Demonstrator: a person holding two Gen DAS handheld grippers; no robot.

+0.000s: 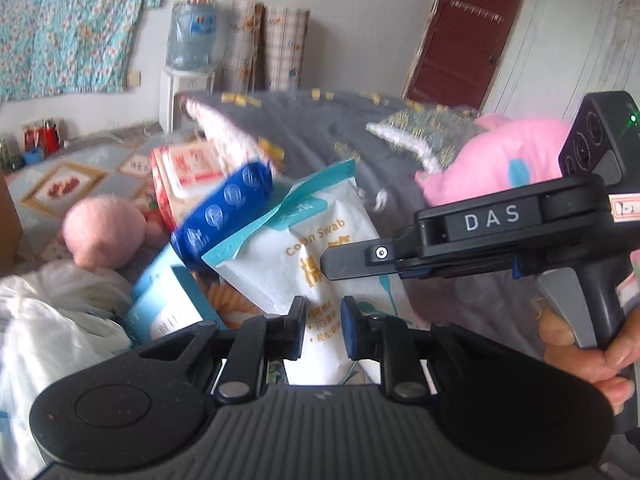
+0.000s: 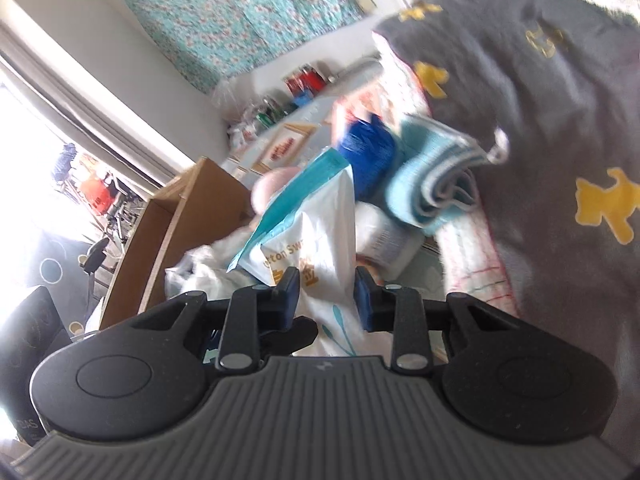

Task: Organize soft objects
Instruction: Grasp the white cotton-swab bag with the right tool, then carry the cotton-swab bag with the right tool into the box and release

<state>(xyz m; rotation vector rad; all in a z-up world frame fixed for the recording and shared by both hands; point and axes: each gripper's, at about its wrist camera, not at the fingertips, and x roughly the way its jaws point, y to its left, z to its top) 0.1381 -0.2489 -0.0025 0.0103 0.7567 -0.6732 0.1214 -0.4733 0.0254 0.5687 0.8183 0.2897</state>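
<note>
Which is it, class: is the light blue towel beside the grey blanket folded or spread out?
Folded. In the right wrist view the towel shows several stacked layers with white edging, bent over together beside the grey blanket.

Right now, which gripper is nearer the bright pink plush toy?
Right. The right gripper passes right beside the bright pink plush toy, its fingertips on the cotton swab pack. The left gripper grips that pack lower down, farther from the toy.
</note>
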